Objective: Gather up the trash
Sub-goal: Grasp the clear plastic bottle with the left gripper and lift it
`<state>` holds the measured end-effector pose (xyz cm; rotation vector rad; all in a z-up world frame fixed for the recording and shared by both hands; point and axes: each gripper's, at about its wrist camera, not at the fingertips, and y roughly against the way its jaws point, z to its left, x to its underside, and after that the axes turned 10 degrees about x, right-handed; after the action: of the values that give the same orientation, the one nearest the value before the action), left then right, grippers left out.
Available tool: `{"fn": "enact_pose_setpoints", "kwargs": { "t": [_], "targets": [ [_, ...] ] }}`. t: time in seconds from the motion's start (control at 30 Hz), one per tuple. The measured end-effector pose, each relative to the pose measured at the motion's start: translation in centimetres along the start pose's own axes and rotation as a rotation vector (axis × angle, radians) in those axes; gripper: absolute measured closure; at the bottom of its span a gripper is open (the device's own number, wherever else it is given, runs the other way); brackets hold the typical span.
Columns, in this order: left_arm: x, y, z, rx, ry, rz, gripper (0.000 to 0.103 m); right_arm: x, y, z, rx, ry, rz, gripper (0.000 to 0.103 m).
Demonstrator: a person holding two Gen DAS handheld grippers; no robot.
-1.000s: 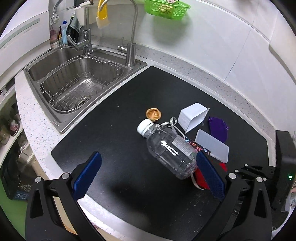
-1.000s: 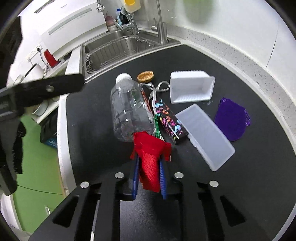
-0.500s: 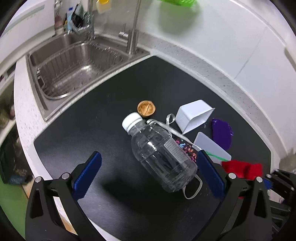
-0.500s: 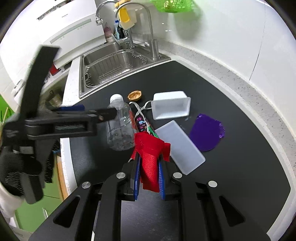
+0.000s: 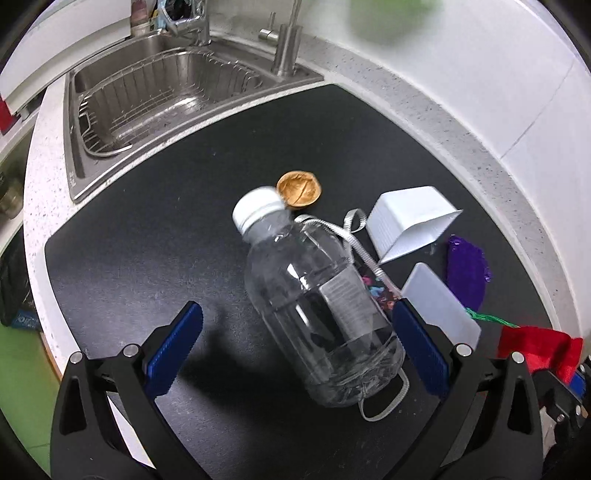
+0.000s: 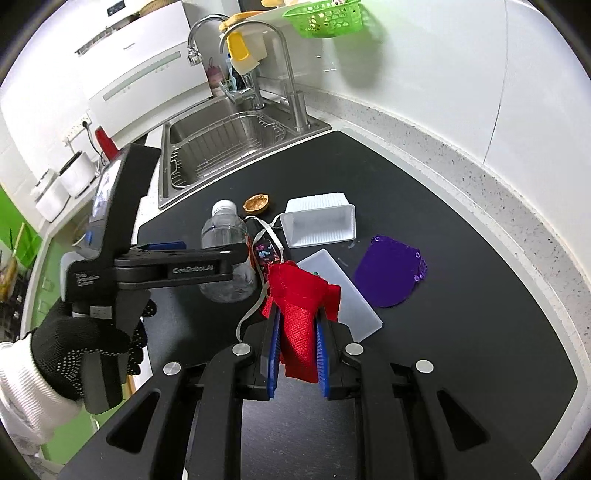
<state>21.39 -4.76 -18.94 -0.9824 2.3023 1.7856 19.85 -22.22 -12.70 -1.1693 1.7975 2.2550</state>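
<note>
A clear plastic bottle (image 5: 314,299) with a white cap lies on its side on the black mat (image 5: 147,251). My left gripper (image 5: 295,332) hangs open above it, one blue pad on each side of the bottle's base, apart from it. My right gripper (image 6: 297,332) is shut on a red cloth pouch (image 6: 299,310), lifted off the mat. Around the bottle lie a walnut shell (image 5: 299,189), a grey ribbon (image 5: 354,236), a white tub on its side (image 5: 410,221), a flat white lid (image 5: 439,310), a purple pouch (image 5: 465,269) and a dark patterned wrapper (image 6: 266,253).
A steel sink (image 5: 155,96) with a wire rack and taps borders the mat at the far left. A speckled counter edge (image 5: 461,140) and white wall run behind. A green basket (image 6: 327,18) hangs above. A gloved hand (image 6: 81,347) holds the left gripper.
The left gripper came down closer over the bottle, which now fills more of its view. The right gripper lifted the red pouch up and back from the pile.
</note>
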Motion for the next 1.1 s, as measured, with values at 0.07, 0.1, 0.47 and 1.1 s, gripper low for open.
{"fn": "enact_pose_setpoints", "kwargs": {
  "t": [0.07, 0.1, 0.47, 1.1],
  "targets": [
    [0.3, -0.6, 0.3, -0.001, 0.023, 0.013, 0.003, 0.0, -0.1, -0.2, -0.004, 0.000, 0.001, 0.087],
    [0.4, -0.7, 0.5, -0.002, 0.029, 0.012, 0.003, 0.1, -0.1, -0.2, -0.004, 0.000, 0.001, 0.087],
    [1.0, -0.3, 2.4, 0.038, 0.049, 0.016, 0.044, 0.0, -0.4, -0.3, -0.011, 0.000, 0.002, 0.087],
    [2.0, 10.7, 2.1, 0.055, -0.135, -0.090, 0.044, -1.3, 3.5, 4.4, -0.018, 0.044, -0.075, 0.087]
  ]
}}
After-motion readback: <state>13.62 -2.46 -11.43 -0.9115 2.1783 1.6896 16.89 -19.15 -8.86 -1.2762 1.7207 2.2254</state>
